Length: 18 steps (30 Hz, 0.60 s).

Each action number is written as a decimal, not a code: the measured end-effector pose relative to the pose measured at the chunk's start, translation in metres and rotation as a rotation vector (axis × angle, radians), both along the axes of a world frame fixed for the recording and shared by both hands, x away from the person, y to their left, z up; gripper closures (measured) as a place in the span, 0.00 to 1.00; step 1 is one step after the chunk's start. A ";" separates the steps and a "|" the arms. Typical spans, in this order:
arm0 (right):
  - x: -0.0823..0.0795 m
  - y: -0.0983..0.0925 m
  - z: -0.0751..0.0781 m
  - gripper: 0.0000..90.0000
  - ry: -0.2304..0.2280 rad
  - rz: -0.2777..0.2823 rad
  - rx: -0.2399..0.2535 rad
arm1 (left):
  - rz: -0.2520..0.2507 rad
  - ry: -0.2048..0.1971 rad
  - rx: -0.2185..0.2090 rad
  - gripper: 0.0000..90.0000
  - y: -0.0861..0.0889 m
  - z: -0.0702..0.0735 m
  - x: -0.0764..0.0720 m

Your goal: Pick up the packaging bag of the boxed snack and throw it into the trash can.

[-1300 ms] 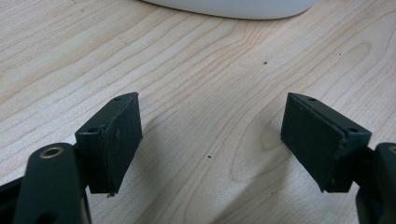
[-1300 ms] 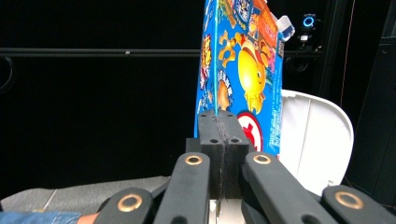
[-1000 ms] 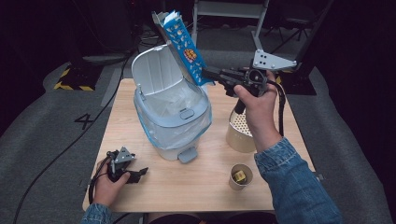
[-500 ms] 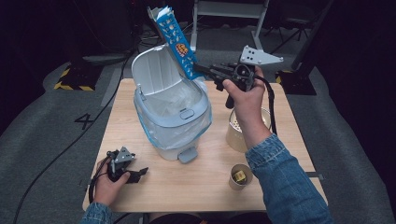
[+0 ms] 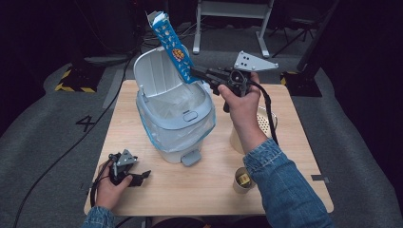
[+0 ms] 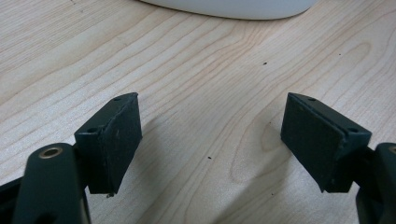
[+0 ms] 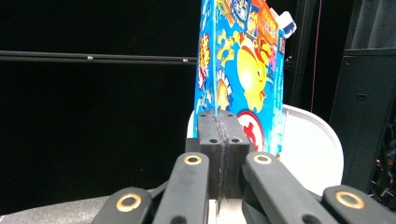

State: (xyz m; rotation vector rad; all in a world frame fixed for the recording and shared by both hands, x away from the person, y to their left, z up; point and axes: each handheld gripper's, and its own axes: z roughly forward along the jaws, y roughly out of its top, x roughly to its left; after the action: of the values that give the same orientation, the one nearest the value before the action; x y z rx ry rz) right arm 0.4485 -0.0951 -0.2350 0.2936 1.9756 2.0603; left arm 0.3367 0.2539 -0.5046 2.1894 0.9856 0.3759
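Carton [image 5: 170, 39] upright in clamped right tongs [image 5: 196, 73] above bin [image 5: 177, 124]; left tongs [image 6: 210, 140] wide, empty.

Bright lit table [image 5: 285, 156], dark surroundings, soft shadows

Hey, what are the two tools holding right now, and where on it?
The right tool pinches the blue snack box at its lower end, above the open bin. The left tool holds nothing.
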 end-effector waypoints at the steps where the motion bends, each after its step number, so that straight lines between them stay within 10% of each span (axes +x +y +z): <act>1: 0.000 0.002 -0.001 0.97 0.007 0.008 -0.007 | 0.000 0.000 0.000 0.23 0.000 0.000 0.000; 7: 0.000 0.014 -0.013 0.91 0.011 -0.004 -0.082 | -0.001 0.000 -0.001 0.23 0.000 0.000 0.000; 13: 0.001 0.027 -0.027 0.53 0.043 -0.049 -0.193 | 0.000 0.000 0.000 0.23 0.000 0.000 0.000; 18: -0.002 0.016 -0.026 0.41 0.070 -0.044 -0.179 | 0.001 -0.001 -0.001 0.23 0.000 0.000 0.000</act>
State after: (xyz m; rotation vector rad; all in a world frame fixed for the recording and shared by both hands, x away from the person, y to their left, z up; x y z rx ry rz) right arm 0.4468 -0.0789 -0.2612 0.3717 2.1570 1.8549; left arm 0.3366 0.2538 -0.5047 2.1875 0.9864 0.3765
